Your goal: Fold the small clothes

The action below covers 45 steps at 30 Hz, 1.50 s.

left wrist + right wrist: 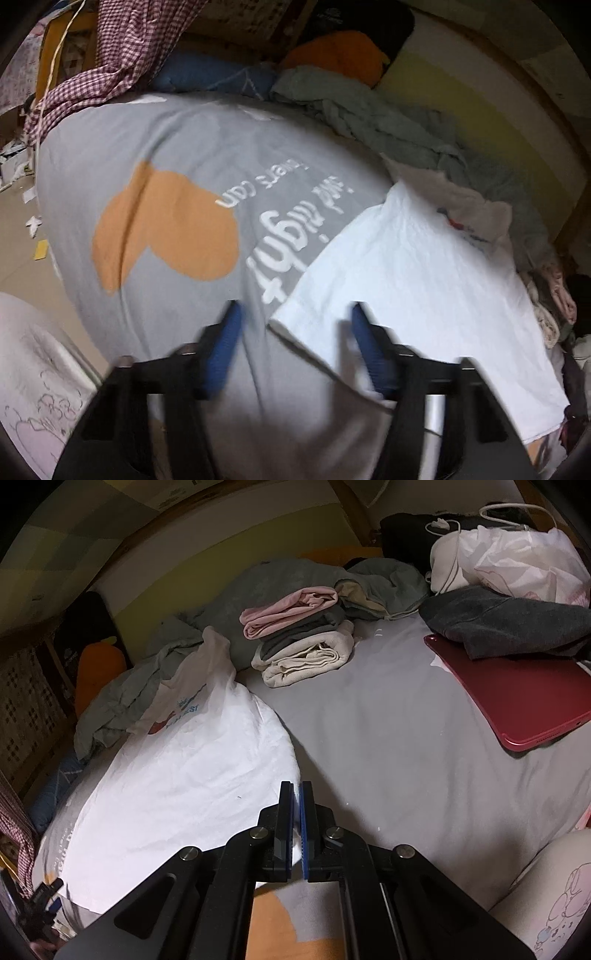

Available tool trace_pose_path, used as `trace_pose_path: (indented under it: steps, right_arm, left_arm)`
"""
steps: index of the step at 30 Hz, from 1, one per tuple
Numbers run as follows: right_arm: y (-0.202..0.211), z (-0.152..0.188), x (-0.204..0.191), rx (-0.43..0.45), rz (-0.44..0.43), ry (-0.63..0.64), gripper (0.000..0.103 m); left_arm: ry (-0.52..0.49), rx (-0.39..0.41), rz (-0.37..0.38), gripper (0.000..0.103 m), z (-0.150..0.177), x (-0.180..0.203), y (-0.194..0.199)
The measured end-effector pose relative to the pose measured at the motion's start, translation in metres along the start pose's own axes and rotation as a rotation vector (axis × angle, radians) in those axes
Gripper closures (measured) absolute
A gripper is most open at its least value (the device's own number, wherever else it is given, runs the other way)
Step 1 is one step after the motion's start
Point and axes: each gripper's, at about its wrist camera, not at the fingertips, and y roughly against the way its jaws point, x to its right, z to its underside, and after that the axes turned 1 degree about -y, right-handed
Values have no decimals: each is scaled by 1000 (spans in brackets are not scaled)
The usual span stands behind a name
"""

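Observation:
A white garment (424,280) lies spread on the grey bedsheet (177,147), which has orange shapes and white lettering. My left gripper (295,308) hovers low over the garment's near corner. Its blue pads (225,343) stand apart, the corner lies between them, and neither pad touches it. In the right wrist view the same white garment (184,768), with a small blue and red print, bulges upward. My right gripper (296,794) is shut on the garment's right edge, and white cloth shows between the pads.
A stack of folded clothes (299,642) sits at the back of the bed. A red tablet (517,690) lies under a dark grey garment (509,616), with a white plastic bag (517,561) behind. Crumpled grey-green bedding (122,694) lines the far side. A person's patterned leg (546,897) is at the lower right.

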Motion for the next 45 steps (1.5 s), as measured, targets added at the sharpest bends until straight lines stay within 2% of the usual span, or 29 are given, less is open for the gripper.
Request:
trace_pose_path:
  steps: [1,2,6,8,10,13,15,19,22,26,30,32,34,36,38,41,45]
  right_arm:
    - [0,0,0,2,0,5,101]
    - [1,0,1,6,-1,6,100]
    - [1,-1,1,10,-4,4,101]
    - [2,0,1,12,4,7,101]
    - [4,0,2,28,15,2,101]
    - [16,-2,5,80,-21,-30,101]
    - [32,-5,5,145,-34,-39,101]
    - [62,-8,9,227,-5,-60,101]
    - [86,-9,16,229,-7,-100,101]
    - [110,-12,5,248,16,-31,101]
    - [101,-20,-8,229,45,19,101]
    - [79,-32,-14,190,58,28,101]
    - [57,-44,-19,158,55,37,101]
    - [24,-60,-29,119,53,62,101]
    - [-4,-71,-38,86,81,95,101]
    - [-51,-86,-51,35,95,143,101]
    - [-93,-96,-59,8,127,191,101]
  left_arm:
    - [-4,-3,23,68,1,1,0]
    - [-9,-10,36,68,1,2,-2]
    - [-26,-44,8,72,0,4,-11]
    - [-16,-37,-2,91,-2,2,-12]
    - [2,-24,39,94,-4,0,-6]
    - [6,67,77,95,-10,4,19]
    - [-14,137,94,95,-15,11,42]
    - [-41,242,106,95,-22,22,92]
    - [-76,269,103,95,-32,31,120]
    - [-109,263,64,95,-37,38,128]
    - [-102,243,29,95,-43,39,110]
    - [-105,220,27,95,-55,42,91]
    - [-127,160,14,95,-73,51,55]
    - [-128,69,13,95,-88,59,13]
    - [-129,5,18,95,-102,65,-21]
    - [-181,-21,-17,95,-114,79,-60]
    - [-230,-25,-37,95,-122,95,-88]
